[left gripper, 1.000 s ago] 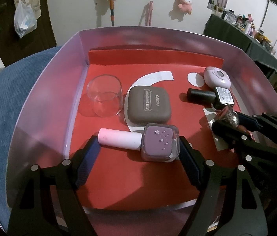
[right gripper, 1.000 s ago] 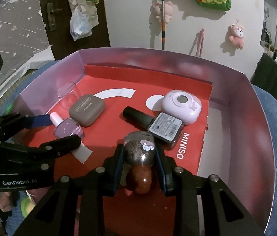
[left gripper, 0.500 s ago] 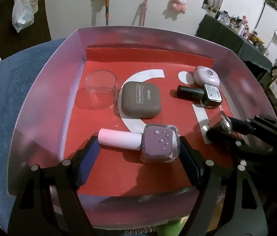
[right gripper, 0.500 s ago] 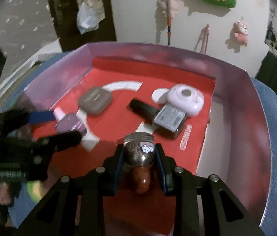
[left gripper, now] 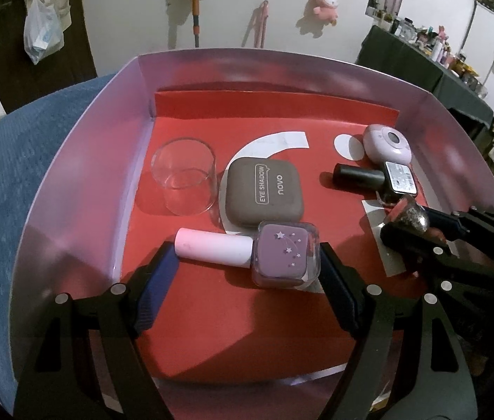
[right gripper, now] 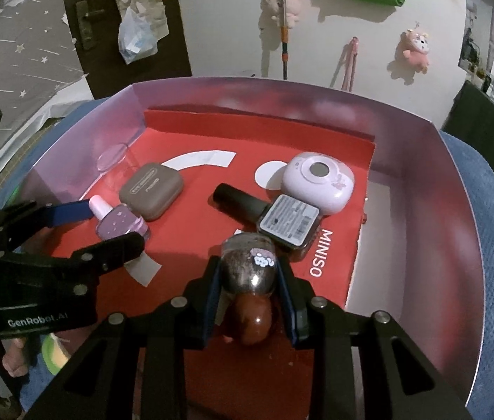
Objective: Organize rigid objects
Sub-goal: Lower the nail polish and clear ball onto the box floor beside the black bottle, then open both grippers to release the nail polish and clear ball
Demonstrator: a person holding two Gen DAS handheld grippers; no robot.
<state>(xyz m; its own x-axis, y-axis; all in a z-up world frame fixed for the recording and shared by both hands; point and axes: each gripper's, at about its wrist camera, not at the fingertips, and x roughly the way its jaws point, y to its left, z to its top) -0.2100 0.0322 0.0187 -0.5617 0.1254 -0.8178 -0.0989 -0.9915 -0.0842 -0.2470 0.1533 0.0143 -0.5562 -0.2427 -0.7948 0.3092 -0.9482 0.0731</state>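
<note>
Dim indoor light, warm and reddish off the tray liner (left gripper: 232, 332). Soft shadows falling down-left from the clear cup (left gripper: 183, 178). Glossy glare on the pink tray wall (right gripper: 317, 105). Heavy fisheye bending, black vignette at corners. Sharp focus throughout.

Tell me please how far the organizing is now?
Done, it seems: the eyeshadow case, clear cup, black bottle and white compact already lie in the box. In hand: the right gripper is shut on the glitter bottle; the open left gripper straddles the purple bottle. Left: releasing the glitter bottle, maybe straightening the purple one.
</note>
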